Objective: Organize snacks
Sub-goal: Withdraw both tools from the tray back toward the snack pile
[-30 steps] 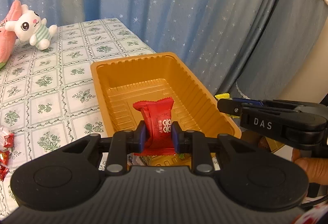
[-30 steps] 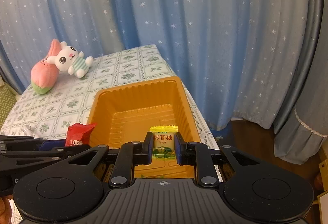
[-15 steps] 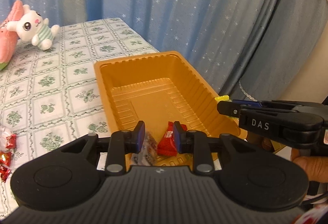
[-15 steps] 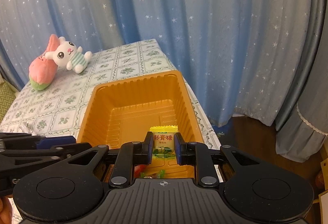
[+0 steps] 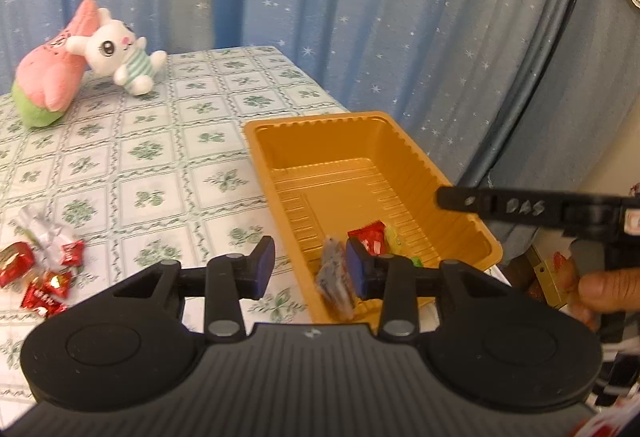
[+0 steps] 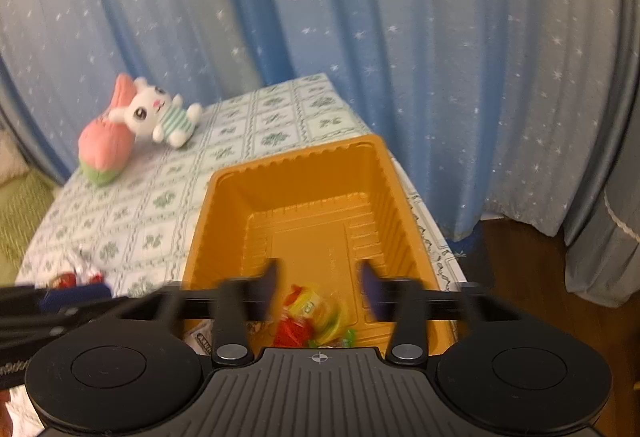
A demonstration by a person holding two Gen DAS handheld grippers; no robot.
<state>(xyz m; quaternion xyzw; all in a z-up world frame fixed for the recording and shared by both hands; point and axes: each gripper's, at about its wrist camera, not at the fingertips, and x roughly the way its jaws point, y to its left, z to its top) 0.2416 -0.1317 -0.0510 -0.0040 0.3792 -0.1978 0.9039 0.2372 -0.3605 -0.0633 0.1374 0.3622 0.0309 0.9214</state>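
Observation:
An orange plastic tray (image 5: 332, 125) stands at the table's right edge; it also shows in the right wrist view (image 6: 296, 161). In its near end lie a red snack packet (image 5: 370, 239), a yellow one (image 6: 310, 307) and a grey wrapper (image 5: 334, 277). My left gripper (image 5: 310, 269) is open and empty, above the tray's near left rim. My right gripper (image 6: 318, 287) is open and empty above the tray's near end, over the yellow packet. It shows from the side in the left wrist view (image 5: 460, 197).
Several red and silver wrapped snacks (image 5: 44, 269) lie on the patterned tablecloth (image 5: 140, 157) at the left. A white rabbit plush (image 5: 120, 55) and a pink plush (image 5: 52, 77) lie at the back. Blue star curtains hang behind, and the table edge drops off right of the tray.
My left gripper opened, dropped the red packet into the tray and swung left. My right gripper has just opened and the yellow packet now lies in the tray.

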